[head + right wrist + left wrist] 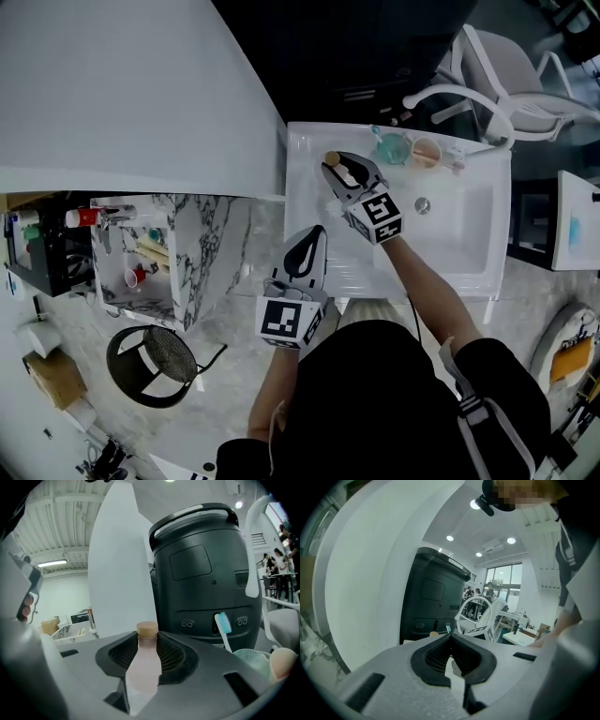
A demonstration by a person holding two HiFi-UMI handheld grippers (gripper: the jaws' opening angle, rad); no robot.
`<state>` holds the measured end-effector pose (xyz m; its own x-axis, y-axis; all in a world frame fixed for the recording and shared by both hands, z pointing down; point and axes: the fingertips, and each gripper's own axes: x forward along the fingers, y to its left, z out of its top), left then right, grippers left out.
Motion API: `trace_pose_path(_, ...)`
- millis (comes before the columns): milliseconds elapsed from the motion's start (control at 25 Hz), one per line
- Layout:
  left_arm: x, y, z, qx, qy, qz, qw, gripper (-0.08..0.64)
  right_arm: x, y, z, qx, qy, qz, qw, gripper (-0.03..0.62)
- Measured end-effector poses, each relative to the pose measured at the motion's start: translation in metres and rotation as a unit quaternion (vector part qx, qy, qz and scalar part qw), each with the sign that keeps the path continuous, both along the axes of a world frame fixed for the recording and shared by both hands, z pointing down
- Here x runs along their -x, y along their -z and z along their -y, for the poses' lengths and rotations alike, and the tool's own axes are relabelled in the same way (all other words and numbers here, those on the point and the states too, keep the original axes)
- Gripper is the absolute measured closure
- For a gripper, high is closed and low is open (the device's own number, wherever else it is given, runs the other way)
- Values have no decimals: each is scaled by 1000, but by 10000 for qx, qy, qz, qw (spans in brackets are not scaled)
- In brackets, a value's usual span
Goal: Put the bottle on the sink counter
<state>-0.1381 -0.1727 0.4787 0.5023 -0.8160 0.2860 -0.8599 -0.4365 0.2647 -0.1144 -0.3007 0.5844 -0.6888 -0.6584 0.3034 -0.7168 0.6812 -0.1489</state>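
Two tongs in the head view, both over the white sink [469,246]: left tongs [316,233] near its front-left rim, right tongs [331,163] farther back over its left side, pinching a pale bottle [344,175]. Left gripper view: tips pressed together, nothing between. Right gripper view: partly spread, clamped on the upright pink, tan-capped bottle; toothbrush [223,624] beyond.

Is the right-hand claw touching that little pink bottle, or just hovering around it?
Touching. The right gripper view shows the bottle upright between the jaws of the right gripper, both pads pressed against its sides.
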Motion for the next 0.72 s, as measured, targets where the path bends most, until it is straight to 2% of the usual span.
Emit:
trace_pose_path(560, 10, -6, -2, 72, 85, 124, 9999, 542, 11, -54, 46, -86, -273, -435, 9986, 465)
trace_pose_path(720, 13, -8, -3, 97, 99, 177, 9997, 542, 14, -62, 56, -74, -332, -436, 9985, 465)
